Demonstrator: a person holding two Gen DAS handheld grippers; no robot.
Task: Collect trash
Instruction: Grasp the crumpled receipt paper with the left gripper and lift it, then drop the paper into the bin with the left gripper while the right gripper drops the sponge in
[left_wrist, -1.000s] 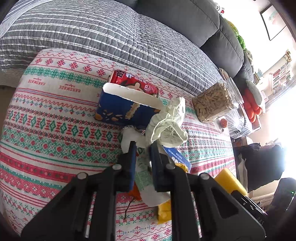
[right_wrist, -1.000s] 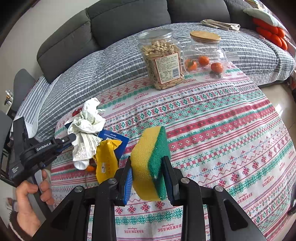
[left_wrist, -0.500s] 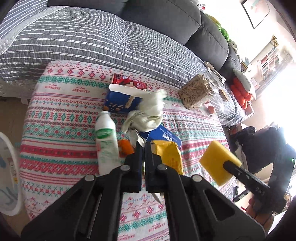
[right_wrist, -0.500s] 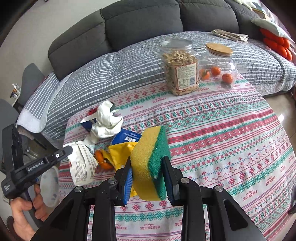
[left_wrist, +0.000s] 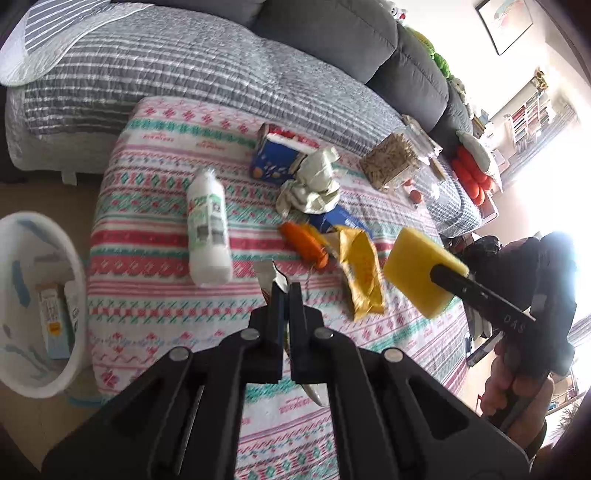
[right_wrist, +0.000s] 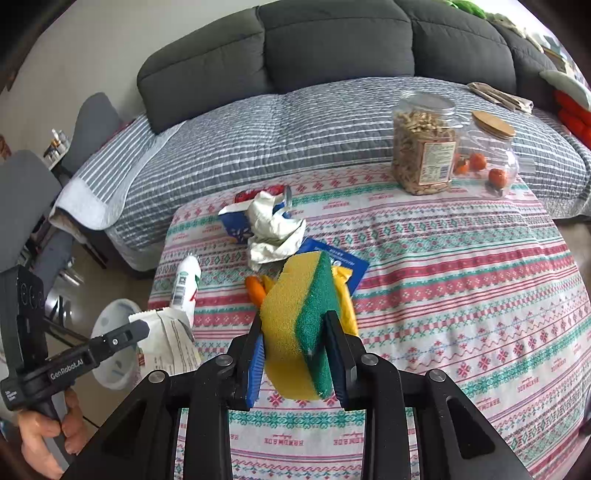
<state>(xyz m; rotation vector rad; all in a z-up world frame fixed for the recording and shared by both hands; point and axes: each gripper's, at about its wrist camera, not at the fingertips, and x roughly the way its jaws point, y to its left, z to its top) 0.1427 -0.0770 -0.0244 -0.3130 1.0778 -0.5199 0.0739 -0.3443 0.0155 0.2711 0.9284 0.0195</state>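
Counting 1 sponge (right_wrist: 295, 325), 2 jars, maybe 3 wrappers.

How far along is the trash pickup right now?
Early. The white round bin on the floor already holds a couple of cartons. In hand: the left claw pinches a white printed paper wrapper; the right claw grips a yellow-green sponge. Left on the patterned tablecloth: white plastic bottle, crumpled paper, blue box, yellow packet.
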